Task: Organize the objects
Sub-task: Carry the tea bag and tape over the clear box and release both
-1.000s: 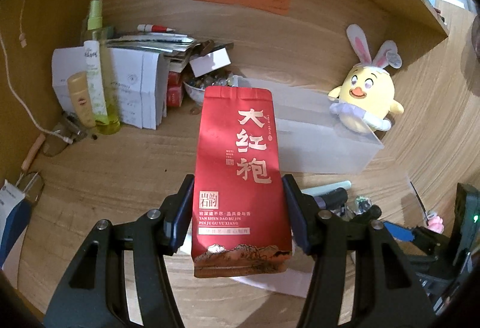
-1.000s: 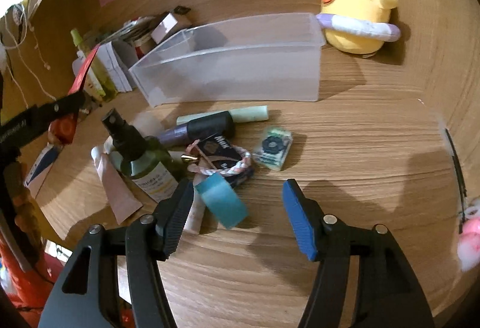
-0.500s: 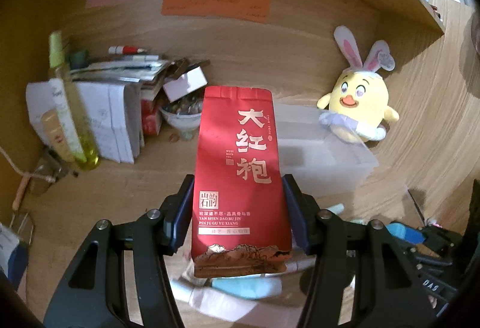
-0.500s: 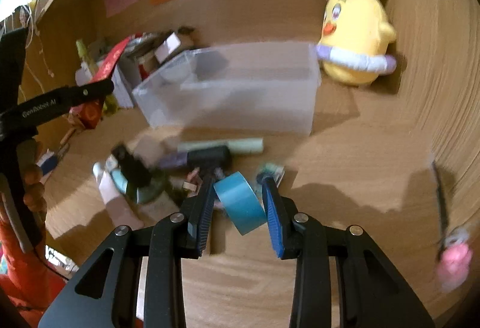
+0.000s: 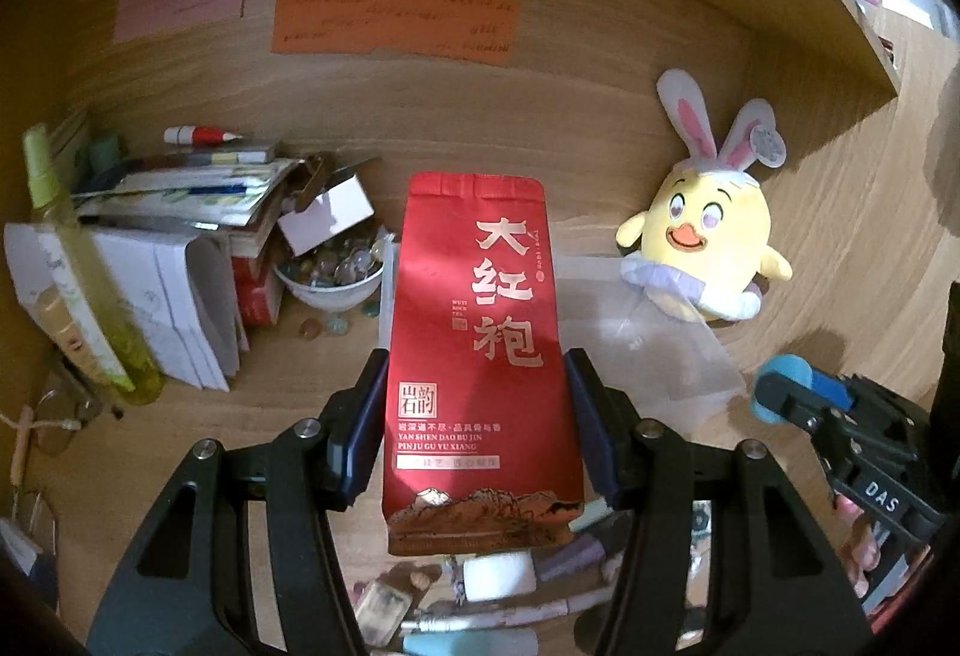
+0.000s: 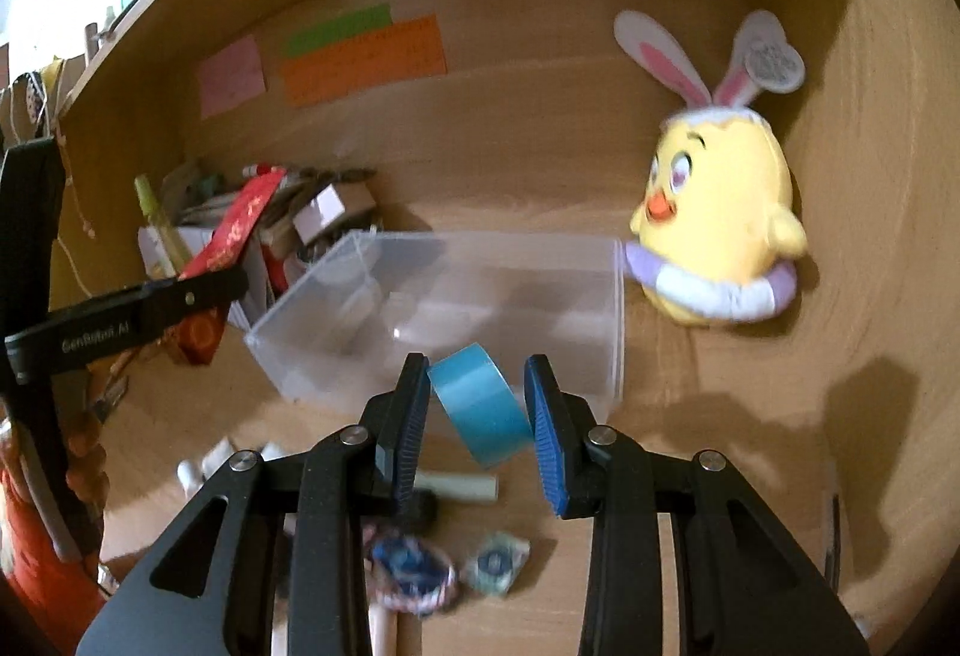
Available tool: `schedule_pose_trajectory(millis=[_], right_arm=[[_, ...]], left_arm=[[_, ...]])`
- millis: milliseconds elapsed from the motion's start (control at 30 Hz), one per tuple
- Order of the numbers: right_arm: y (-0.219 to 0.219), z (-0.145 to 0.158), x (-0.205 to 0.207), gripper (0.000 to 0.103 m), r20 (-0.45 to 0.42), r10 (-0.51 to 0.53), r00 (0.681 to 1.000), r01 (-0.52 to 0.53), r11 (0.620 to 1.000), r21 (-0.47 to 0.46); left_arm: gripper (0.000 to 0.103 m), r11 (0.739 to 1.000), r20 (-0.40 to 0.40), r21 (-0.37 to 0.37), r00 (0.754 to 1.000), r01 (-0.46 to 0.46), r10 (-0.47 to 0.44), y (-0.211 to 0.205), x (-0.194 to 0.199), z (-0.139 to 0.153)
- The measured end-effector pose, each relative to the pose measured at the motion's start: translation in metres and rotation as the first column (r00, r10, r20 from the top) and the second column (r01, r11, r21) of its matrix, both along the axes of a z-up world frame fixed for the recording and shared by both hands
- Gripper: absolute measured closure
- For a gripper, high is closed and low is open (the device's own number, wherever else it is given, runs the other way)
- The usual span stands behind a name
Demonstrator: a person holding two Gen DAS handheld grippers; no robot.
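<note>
Right gripper (image 6: 477, 410) has clamped onto the blue tape roll (image 6: 477, 404) and lifted it off the desk (image 6: 720, 416), now before the clear bin (image 6: 444, 308). Left gripper (image 5: 474, 428) still grips the upright red tea pouch (image 5: 480, 356), now raised nearer the bin.

Glossy red foil pouch (image 5: 480, 356); clear plastic bin (image 6: 456, 308); wood-grain desk (image 6: 750, 416); plush chick (image 6: 714, 224).

place: looks like my home desk nook, wooden walls and a shelf overhead
back wall: pink, green and orange sticky notes (image 5: 393, 26) up top
left of frame: messy stack of papers (image 5: 180, 212), bowl of glass pebbles (image 5: 330, 272)
right of frame: yellow chick plush (image 5: 708, 242) with bunny ears
</note>
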State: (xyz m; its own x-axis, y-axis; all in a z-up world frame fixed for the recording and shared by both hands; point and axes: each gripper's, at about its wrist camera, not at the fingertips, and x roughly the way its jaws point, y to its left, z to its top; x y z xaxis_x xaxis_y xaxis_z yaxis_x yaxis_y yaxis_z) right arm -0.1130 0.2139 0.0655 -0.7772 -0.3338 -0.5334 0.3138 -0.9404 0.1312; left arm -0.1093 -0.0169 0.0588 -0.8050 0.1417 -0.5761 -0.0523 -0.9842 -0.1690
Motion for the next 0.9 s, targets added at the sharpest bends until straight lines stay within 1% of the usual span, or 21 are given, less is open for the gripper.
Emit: schedule_pose_trajectory(millis=[233,367,467,600,800,900], right_arm=[[-0.005,0.008,-0.032,0.073,0.003,0.008,1.000,-0.008,1.000,0.004],[-0.007,0.008,-0.048,0.073,0.015,0.007,1.000,-0.007,1.000,0.005],[-0.008,0.007,-0.060,0.073,0.027,0.010,1.000,-0.010,1.000,0.005],[-0.012,-0.001,-0.075,0.073,0.055,0.009,0.998,-0.010,1.000,0.018],[-0.017,-0.022,-0.094,0.073,0.114,0.006,0.993,-0.011,0.999,0.039],[-0.020,-0.033,-0.100,0.073,0.137,-0.001,0.991,-0.008,0.998,0.064]], left_arm=[[0.047,1.000,0.018,-0.006,1.000,0.008,-0.008,0.005,-0.024,0.003],[0.047,0.999,0.023,-0.046,1.000,-0.009,0.010,0.010,-0.037,0.000],[0.047,0.999,0.044,-0.049,0.999,-0.006,0.008,0.012,-0.049,-0.005],[0.047,0.999,0.072,-0.051,0.997,0.002,0.002,0.014,-0.062,-0.013],[0.047,0.998,0.134,-0.054,0.991,0.022,-0.015,0.019,-0.080,-0.029],[0.047,0.998,0.166,-0.056,0.986,0.027,-0.017,0.023,-0.090,-0.038]])
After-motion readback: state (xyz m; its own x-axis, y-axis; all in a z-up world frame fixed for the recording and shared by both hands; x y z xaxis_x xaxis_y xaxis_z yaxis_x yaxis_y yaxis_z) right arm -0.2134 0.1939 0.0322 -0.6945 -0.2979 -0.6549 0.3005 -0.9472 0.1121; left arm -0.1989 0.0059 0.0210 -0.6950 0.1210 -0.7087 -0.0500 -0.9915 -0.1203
